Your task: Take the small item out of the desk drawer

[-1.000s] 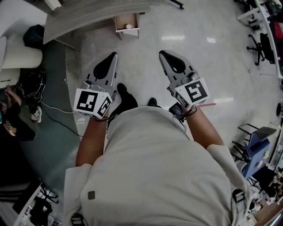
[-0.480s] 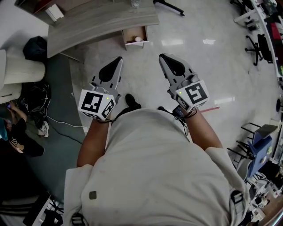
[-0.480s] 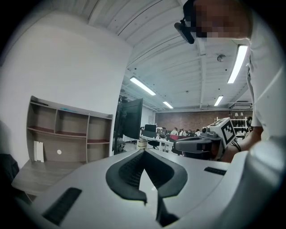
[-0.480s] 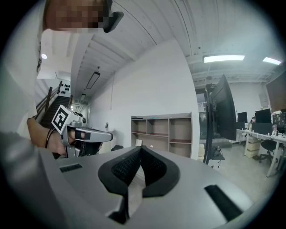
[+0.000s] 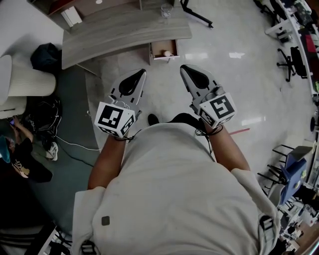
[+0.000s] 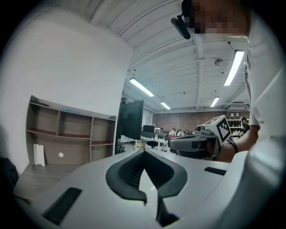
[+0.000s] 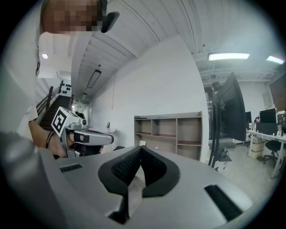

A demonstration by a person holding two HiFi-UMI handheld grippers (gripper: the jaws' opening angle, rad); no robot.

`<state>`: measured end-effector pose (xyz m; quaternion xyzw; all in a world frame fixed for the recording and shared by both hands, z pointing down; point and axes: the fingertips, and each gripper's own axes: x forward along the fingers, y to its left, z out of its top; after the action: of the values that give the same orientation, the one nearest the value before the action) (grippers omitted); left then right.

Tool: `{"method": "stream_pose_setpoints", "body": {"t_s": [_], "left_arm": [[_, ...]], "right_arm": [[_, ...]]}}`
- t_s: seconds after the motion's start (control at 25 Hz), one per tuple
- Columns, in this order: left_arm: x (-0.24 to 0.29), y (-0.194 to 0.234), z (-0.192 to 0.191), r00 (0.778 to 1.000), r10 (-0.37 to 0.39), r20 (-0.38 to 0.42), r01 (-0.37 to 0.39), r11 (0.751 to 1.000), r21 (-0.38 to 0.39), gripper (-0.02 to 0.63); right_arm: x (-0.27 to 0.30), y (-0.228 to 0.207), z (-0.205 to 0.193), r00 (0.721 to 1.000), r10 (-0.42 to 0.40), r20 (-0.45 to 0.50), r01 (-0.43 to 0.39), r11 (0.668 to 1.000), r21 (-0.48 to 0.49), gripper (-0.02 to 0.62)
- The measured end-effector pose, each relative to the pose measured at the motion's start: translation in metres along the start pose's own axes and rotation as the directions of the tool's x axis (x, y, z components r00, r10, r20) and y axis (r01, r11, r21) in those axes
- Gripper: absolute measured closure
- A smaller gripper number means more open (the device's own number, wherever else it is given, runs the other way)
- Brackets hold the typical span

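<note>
Shiny pale floor (image 5: 219, 74) lies under me, and the ceiling lights gleam on it. Far ahead of my two claws stands a grey wooden tabletop (image 5: 124, 30). A glass (image 5: 165, 10) sits on it, straight out past the gap between my claws.

The drawer (image 5: 164, 58) under the tabletop is pulled open. It is ahead of both tips, between them and well apart from them. The small item (image 5: 167, 53), pale and round, lies inside the drawer.

My left claw (image 5: 140, 74) is closed tight with nothing in it. My right claw (image 5: 185, 68) is closed tight too, and it is empty. They are side by side with a gap between them, and both point toward the drawer.

Off to the left of my left claw is a dark carpet (image 5: 75, 149). A black bag (image 5: 45, 52) and a white round seat (image 5: 27, 82) are there. A person (image 5: 17, 159) sits low, far to that side. Far to the right of my right claw are office chairs (image 5: 289, 52).

Ahead of my right claw a brown shelf (image 7: 172, 132) stands by a white wall (image 7: 156, 85). A big dark screen (image 7: 230, 112) stands to the right of the shelf.
</note>
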<state>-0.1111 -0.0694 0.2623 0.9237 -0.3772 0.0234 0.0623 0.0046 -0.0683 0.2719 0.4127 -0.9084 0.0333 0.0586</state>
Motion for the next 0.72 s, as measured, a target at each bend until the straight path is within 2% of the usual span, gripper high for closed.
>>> {"method": "stream_pose_setpoints", "body": {"t_s": [0.2, 0.72], "left_arm": [[-0.011, 0.015, 0.003, 1.000, -0.014, 0.012, 0.014, 1.000, 0.021, 0.591], [-0.010, 0.051, -0.001, 0.998, 0.066, 0.003, -0.066, 0.998, 0.021, 0.591]], "right_arm": [[0.024, 0.009, 0.001, 1.000, 0.012, -0.011, -0.012, 1.000, 0.000, 0.578], [0.067, 0.000, -0.003, 0.998, 0.060, -0.022, -0.059, 0.998, 0.036, 0.578]]}}
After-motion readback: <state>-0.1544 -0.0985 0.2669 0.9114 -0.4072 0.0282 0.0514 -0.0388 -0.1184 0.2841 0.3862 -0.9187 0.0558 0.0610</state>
